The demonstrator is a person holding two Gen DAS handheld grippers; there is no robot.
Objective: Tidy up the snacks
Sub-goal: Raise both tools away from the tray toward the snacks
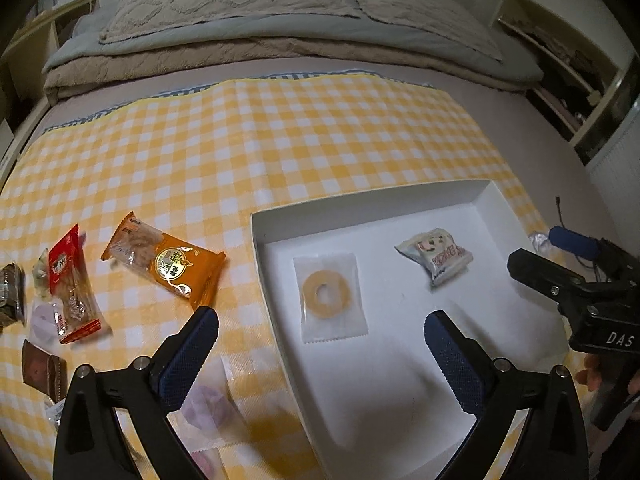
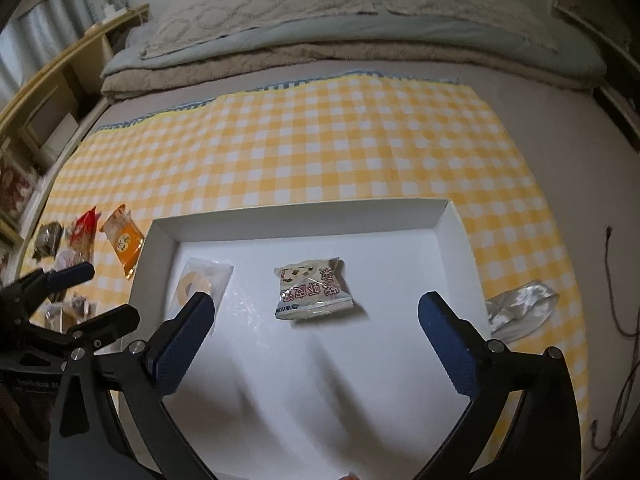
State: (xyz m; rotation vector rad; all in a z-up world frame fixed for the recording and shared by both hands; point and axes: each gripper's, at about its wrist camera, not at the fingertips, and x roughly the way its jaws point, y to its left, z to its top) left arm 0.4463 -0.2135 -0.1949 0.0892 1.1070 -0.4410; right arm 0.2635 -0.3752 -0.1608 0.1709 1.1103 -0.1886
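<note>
Both your left gripper [image 1: 321, 344] and right gripper [image 2: 316, 328] gape wide and empty above the tray [image 2: 304, 212], where ring biscuit [image 1: 327, 293] and white packet [image 2: 311, 289] lie sorted.

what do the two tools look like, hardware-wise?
Both match: the left tool and right tool have black angular frames, silver pivot bolts and dark blue textured pads. The right tool's body carries white "DAS" lettering.
</note>
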